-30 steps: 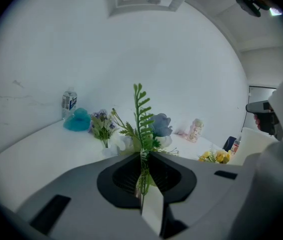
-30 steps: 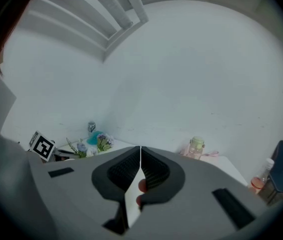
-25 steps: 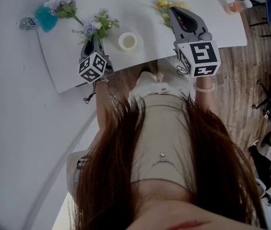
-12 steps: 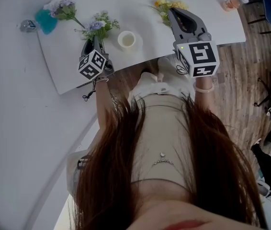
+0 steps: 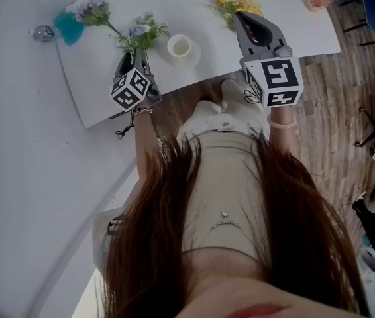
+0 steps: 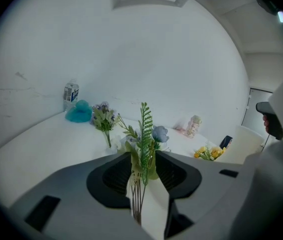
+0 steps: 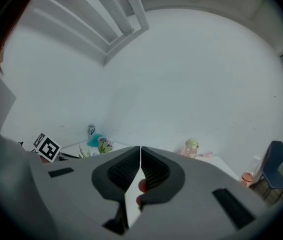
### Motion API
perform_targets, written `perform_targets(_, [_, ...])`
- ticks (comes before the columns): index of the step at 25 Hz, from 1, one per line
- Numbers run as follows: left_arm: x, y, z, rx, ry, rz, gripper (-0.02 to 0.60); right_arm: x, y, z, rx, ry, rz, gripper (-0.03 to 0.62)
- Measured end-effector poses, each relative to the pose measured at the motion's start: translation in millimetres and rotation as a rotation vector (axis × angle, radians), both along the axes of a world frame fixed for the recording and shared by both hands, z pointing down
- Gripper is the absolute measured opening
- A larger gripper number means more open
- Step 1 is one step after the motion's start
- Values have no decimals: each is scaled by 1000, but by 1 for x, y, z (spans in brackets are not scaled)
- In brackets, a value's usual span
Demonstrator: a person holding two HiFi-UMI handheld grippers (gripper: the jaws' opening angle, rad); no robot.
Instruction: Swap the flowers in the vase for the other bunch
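Left gripper [image 6: 142,155] jaws had just been opening, blue-flower bunch [image 6: 144,136] stems loose between. My right gripper [image 5: 238,17] was clenched, empty; yellow bunch [image 5: 226,5] lay just ahead.

Left gripper [image 5: 134,53] parting, right gripper [image 5: 240,14] closed.

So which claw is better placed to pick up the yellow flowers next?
Right. The right claw is shut, empty and hangs right by the yellow flowers. The left claw is farther off; its jaws have just been opening, with the blue flowers between them.
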State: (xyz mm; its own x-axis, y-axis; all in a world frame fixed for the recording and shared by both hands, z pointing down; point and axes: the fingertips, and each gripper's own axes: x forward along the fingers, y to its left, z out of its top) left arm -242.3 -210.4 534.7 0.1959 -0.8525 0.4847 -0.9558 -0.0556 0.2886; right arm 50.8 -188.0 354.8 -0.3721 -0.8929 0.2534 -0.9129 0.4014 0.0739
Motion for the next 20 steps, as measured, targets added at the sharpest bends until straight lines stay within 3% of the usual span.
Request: perform_targets(20, [4,50,-37,95,18,80,130,-29,55,-8,35,-22,11,28])
